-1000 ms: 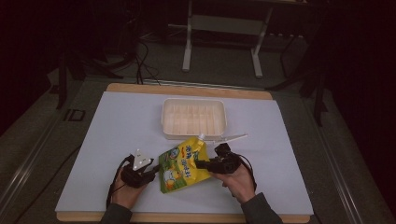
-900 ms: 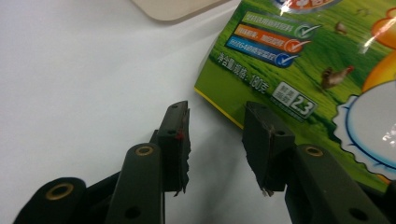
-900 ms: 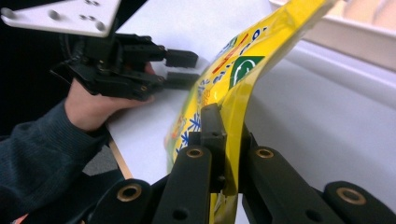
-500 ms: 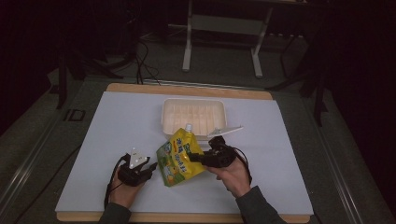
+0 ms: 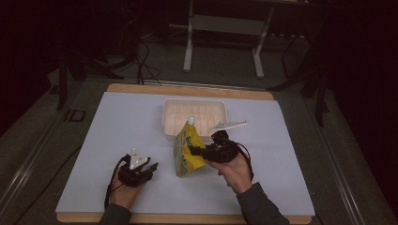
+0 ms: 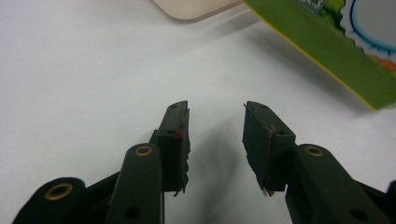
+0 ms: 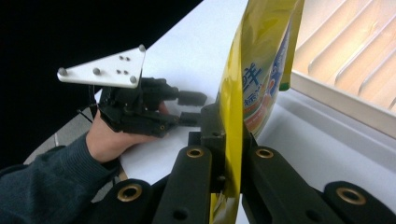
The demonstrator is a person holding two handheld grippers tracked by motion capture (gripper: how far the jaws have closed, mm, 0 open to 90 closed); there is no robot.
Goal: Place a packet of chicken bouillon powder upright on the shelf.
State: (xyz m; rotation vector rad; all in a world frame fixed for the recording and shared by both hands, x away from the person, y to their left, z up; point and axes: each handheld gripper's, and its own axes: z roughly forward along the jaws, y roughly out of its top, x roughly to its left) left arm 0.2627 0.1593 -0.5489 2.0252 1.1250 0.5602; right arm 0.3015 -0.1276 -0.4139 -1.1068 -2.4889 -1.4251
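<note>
White paper covers the table, dark room behind. On it the yellow-green pouch stands nearly upright, long axis vertical, white cap topmost, leaning toward the tray. The right gripper pinches its side edge between 2 jaws. The left gripper rests nearby, jaws spread, holding nothing.
</note>
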